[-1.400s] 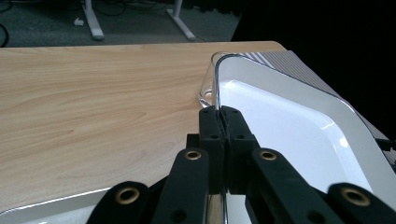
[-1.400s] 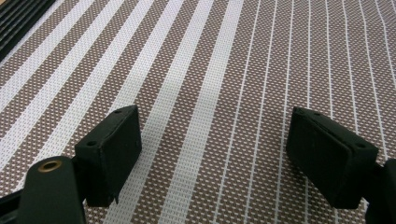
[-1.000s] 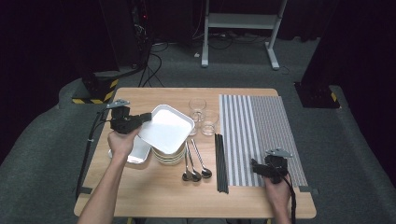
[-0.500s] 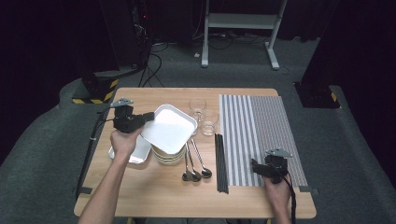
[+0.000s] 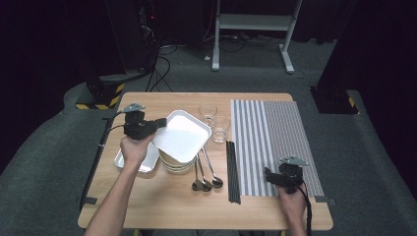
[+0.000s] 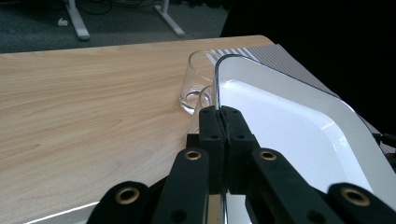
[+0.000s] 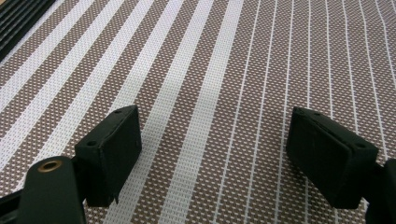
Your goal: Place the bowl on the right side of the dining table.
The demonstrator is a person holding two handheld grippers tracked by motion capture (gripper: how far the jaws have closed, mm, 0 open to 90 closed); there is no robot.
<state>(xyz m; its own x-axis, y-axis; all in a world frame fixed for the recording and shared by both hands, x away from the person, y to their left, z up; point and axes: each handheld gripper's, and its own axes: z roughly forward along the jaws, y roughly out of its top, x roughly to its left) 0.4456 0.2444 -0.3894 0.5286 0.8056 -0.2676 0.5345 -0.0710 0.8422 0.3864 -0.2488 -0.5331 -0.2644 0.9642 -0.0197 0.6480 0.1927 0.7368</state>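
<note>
The left gripper [image 5: 160,123] pinches the rim of a white tray [image 5: 183,135], holding it tilted above stacked bowls [image 5: 177,164], apparently to carry it elsewhere, while the right gripper [image 7: 212,154] waits wide open and empty over the striped mat [image 5: 275,142].

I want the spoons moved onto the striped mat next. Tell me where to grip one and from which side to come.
Grip a spoon at mid-handle, coming straight down from above with the open right gripper. The handles lie flat and close together, fanning toward the bowls stack, so the jaws probably fit best across the outermost handle, nearest the chopsticks.
</note>
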